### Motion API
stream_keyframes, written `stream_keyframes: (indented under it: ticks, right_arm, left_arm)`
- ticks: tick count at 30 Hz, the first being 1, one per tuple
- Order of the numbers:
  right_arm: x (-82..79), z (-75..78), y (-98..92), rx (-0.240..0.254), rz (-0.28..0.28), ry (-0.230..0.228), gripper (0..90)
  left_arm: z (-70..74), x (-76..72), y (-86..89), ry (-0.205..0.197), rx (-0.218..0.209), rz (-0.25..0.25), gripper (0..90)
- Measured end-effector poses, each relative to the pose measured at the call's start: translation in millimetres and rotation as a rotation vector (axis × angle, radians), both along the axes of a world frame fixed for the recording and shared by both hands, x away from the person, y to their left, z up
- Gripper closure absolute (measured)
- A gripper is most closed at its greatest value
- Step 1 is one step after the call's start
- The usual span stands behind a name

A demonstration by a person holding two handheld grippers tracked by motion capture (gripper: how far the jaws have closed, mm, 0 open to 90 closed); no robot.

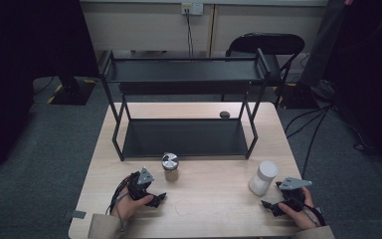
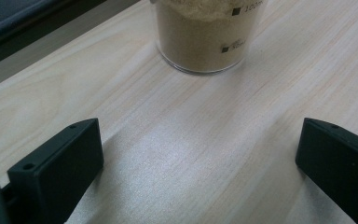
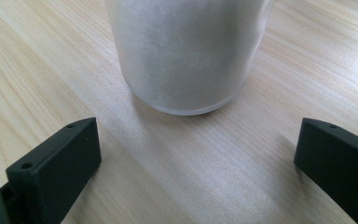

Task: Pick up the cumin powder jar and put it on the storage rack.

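Note:
A clear jar of tan powder with a silver lid [image 1: 170,167] stands on the wooden table [image 1: 214,204] just in front of the rack. My left gripper [image 1: 155,199] rests on the table below and left of it, open and empty. In the left gripper view the jar [image 2: 204,37] stands a short way beyond the wide-apart jaws of my left gripper [image 2: 200,163]. A frosted white jar [image 1: 263,178] stands at the right. My right gripper [image 1: 271,205] sits just in front of it, open. In the right gripper view the white jar [image 3: 186,51] is close ahead of my right gripper [image 3: 198,163], not between the jaws.
A black two-tier metal rack [image 1: 184,107] takes up the far half of the table, its lower shelf [image 1: 184,137] bare. A small dark round object [image 1: 224,114] lies behind it. A black chair [image 1: 266,47] and cables stand beyond the table.

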State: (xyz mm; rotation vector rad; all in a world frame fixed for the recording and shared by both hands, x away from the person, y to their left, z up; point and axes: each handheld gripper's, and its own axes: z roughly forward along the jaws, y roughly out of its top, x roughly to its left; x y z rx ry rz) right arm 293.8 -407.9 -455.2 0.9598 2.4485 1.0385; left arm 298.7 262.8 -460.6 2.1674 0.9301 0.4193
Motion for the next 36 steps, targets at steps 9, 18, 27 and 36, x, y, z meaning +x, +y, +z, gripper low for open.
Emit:
stream_keyframes:
  ticks: [9,18,27,36]
  right_arm:
    - [0.0,0.0,0.0,0.000,0.000,0.000,0.0]
    - [0.0,0.0,0.0,0.000,0.000,0.000,0.0]
    - [0.1,0.0,0.0,0.000,0.000,0.000,0.0]
    - [0.2,0.0,-0.1,0.000,0.001,0.000,0.0]
  left_arm:
    - [-0.3,-0.8,-1.2,-0.001,-0.002,0.008,0.0]
    - [-0.5,-2.2,-3.7,-0.001,-0.004,0.025,0.0]
    - [1.2,0.5,0.6,0.024,-0.041,0.014,0.9]
    - [9.8,-1.0,-1.3,-0.006,-0.044,0.012,1.2]
